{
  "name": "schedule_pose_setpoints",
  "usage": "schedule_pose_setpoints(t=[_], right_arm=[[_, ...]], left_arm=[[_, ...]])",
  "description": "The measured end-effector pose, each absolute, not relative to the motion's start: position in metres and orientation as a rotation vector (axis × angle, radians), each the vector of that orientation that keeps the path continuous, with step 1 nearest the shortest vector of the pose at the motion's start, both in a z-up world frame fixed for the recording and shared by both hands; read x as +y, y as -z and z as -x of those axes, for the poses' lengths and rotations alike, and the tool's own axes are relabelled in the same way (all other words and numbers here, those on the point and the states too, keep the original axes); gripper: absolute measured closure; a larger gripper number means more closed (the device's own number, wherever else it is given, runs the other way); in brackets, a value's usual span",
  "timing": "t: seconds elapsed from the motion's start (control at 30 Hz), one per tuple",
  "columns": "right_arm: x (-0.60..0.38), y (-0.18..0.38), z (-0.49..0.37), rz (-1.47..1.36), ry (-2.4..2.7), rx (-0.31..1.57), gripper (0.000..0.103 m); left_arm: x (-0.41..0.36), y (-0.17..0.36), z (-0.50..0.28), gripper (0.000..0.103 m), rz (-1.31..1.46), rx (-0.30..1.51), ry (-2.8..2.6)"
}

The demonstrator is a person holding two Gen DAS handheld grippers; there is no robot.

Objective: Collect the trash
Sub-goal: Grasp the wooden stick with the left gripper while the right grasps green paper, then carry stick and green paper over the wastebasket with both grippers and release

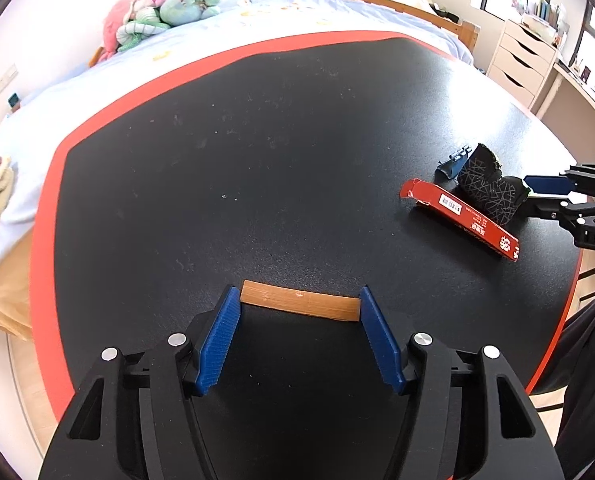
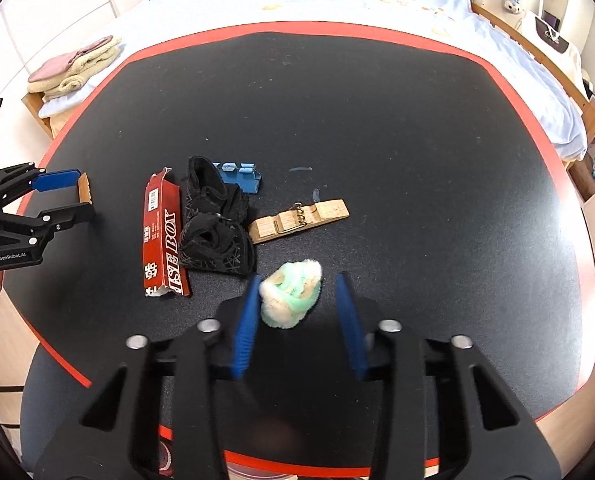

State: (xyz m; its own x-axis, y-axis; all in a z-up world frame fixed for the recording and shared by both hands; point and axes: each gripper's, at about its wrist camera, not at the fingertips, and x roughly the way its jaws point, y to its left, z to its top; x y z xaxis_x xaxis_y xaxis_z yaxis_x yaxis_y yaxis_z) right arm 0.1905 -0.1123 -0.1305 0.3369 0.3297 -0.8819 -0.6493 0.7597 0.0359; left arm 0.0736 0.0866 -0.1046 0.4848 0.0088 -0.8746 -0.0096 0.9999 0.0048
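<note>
The left gripper (image 1: 299, 308) pinches a small wooden strip (image 1: 299, 303) by its ends, left of the red box (image 2: 162, 236). Right of that box, the right gripper (image 2: 299, 300) stands half open around a fluffy green ball (image 2: 291, 300); only one pad touches it.

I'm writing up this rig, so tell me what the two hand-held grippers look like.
Both are matte black plastic frames with silver round pivot pins and ribbed blue finger pads. The left hand-held gripper carries white "GenRobot.AI" lettering on its side in the right wrist view; the right hand-held gripper shows white letters "DAS" at the frame edge. No cables are visible.
</note>
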Motion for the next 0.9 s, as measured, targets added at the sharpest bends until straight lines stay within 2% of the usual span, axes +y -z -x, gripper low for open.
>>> schedule_pose_setpoints(t=[0.07, 0.17, 0.5, 0.9], right_arm=[[-0.112, 0.130, -0.190, 0.355, -0.656, 1.044, 0.082], [-0.115, 0.129, -0.189, 0.346, -0.659, 1.040, 0.085], [-0.127, 0.106, -0.171, 0.326, -0.677, 0.998, 0.086], [-0.163, 0.061, -0.107, 0.297, -0.726, 0.917, 0.086]], left_arm=[[0.087, 0.104, -0.074, 0.043, 0.006, 1.066, -0.015], [0.085, 0.104, -0.073, 0.043, 0.020, 1.068, -0.015], [0.071, 0.084, -0.060, 0.043, 0.037, 1.026, -0.001], [0.026, 0.036, -0.022, 0.043, 0.032, 0.929, 0.073]])
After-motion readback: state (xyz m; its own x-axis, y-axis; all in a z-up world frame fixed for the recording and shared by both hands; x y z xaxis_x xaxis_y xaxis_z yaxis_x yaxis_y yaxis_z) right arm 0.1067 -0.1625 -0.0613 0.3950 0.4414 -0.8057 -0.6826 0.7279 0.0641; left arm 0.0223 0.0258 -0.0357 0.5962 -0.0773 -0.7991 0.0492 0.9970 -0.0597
